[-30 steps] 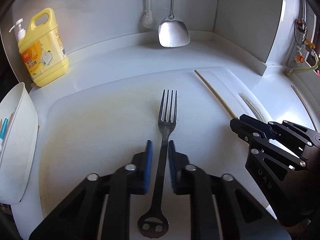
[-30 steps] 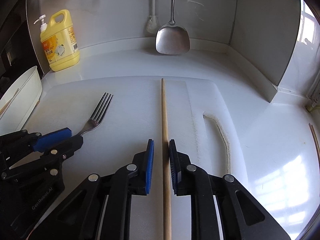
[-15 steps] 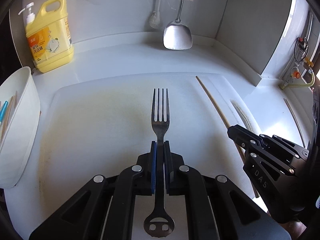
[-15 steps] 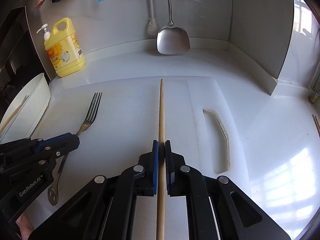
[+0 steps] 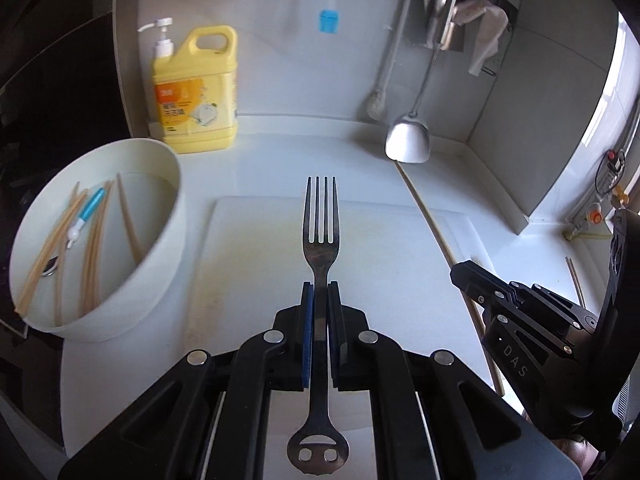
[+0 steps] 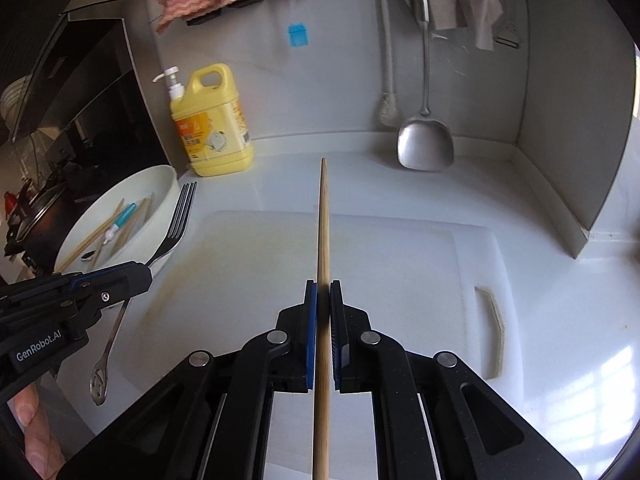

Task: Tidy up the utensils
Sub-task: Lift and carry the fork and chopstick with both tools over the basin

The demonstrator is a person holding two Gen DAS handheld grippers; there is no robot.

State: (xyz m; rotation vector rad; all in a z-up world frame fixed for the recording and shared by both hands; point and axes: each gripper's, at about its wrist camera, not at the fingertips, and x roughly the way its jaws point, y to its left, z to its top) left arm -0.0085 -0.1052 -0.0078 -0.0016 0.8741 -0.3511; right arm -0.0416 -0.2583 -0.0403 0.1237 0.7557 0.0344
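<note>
My left gripper is shut on the handle of a steel fork, which hangs in the air above the white cutting board, tines pointing away. In the right wrist view my right gripper is shut on a wooden chopstick, also lifted off the board. The same chopstick and right gripper show at the right of the left wrist view. The fork and the left gripper show at the left of the right wrist view. A white tub holding several chopsticks and a blue-handled utensil stands left of the board.
A yellow detergent jug stands at the back left by the wall. A steel spatula and a brush hang from a wall rail behind the board. Another chopstick lies on the counter at the right. A dark hob lies beyond the tub.
Both grippers closed, the left on the fork and the right on the chopstick, then rose off the board with them. The tub has come into fuller view on the left.
</note>
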